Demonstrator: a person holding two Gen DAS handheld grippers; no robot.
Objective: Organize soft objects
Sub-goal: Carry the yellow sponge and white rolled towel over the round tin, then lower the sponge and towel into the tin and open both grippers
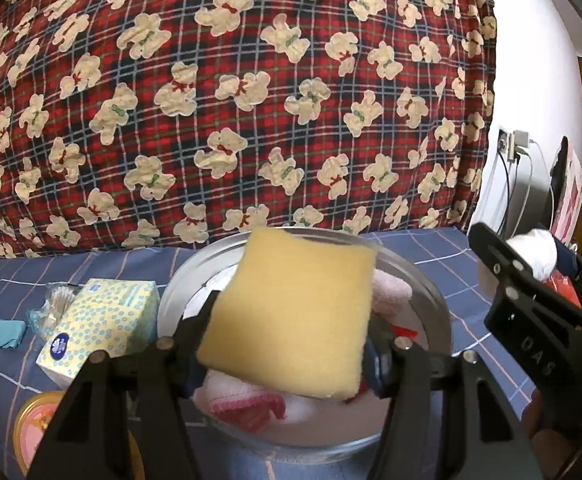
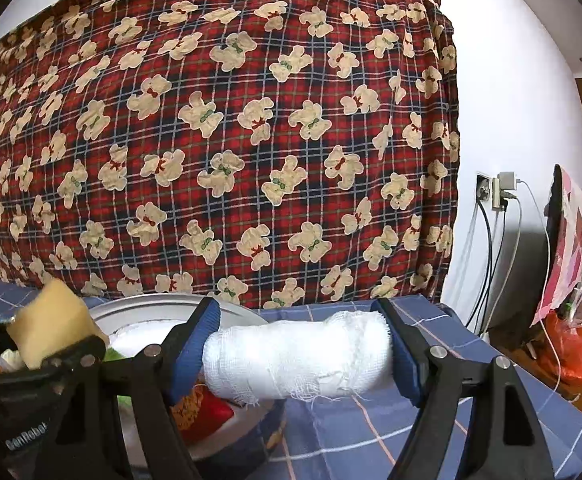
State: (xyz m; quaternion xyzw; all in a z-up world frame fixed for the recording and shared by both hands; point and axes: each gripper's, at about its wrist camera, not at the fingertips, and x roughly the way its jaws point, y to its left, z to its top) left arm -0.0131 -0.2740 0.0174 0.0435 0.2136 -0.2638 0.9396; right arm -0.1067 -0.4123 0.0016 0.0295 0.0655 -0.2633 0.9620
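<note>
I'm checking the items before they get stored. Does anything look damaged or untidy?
Yes: the white gauze roll in the right gripper is fraying, with loose threads hanging from its underside and right end. The yellow sponge looks intact.

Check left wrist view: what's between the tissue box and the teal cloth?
A clear bag of cotton swabs lies between the tissue box and the teal cloth, touching the box, in the left wrist view.

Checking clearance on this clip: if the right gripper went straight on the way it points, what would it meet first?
Probably the bear-print cloth hanging behind the table. The right gripper, jaws shut on the gauze roll, points nearly level over open tabletop; depth is unclear.
</note>
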